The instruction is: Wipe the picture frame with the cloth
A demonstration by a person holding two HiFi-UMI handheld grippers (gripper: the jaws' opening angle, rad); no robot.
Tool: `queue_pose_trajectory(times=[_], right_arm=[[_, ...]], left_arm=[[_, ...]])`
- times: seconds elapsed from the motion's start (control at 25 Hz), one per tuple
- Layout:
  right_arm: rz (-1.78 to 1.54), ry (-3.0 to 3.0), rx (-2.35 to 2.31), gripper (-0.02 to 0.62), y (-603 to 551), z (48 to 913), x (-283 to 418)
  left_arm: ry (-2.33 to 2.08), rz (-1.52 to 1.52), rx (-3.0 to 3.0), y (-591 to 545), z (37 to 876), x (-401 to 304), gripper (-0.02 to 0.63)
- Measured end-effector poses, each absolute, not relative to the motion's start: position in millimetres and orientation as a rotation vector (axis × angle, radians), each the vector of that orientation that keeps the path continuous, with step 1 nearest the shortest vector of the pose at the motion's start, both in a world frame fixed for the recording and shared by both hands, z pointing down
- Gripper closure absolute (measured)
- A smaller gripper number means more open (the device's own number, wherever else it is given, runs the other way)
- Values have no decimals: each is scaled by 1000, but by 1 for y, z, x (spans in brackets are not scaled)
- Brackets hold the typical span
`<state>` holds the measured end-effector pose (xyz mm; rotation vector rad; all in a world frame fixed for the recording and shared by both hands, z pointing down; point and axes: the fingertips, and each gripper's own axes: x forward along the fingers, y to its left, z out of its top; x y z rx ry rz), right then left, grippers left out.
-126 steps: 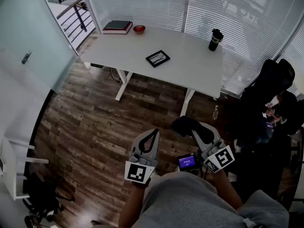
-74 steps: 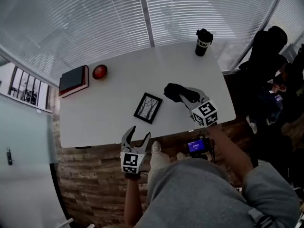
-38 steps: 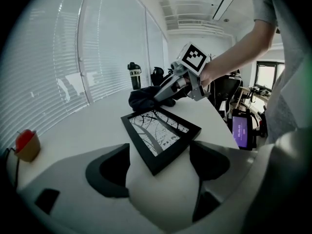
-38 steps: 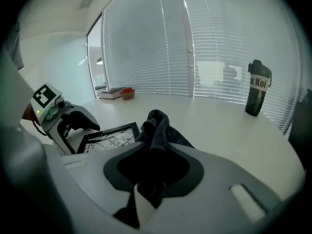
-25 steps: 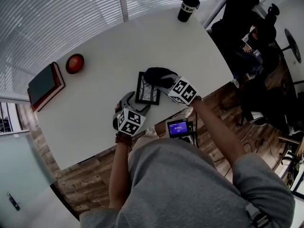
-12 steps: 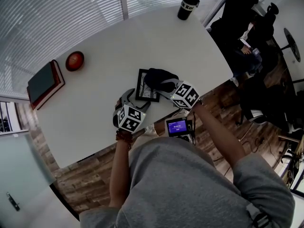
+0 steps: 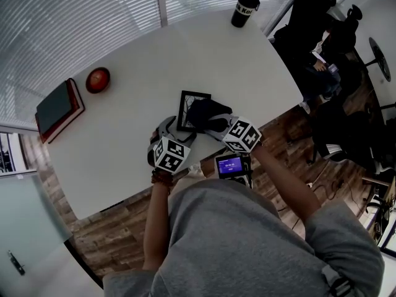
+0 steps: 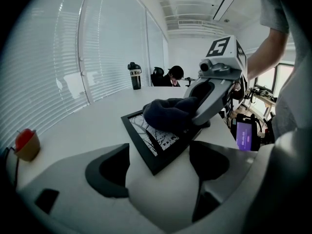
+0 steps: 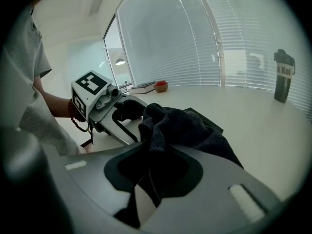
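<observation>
On the white table (image 7: 136,60), close to your edge, the picture frame (image 7: 187,106) lies flat with the dark cloth (image 7: 207,112) bunched over its right part. Your right gripper (image 7: 215,125) is clenched on the cloth. Your left gripper (image 7: 175,132) has its jaws spread wide, the frame's near corner between them, ungripped.
</observation>
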<state>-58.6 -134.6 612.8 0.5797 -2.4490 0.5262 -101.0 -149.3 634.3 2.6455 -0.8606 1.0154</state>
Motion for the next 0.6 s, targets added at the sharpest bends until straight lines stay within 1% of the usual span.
queue_pose_trajectory(times=[0.32,0.6], right_arm=[[659,-2464,481,515,-117,612,-70],[705,-2472,386,515,-105,611,-78]], left_arm=[[-862,1016,2646,-150,635,-101,219],[-859,1017,2649,-149,634,-101,223]])
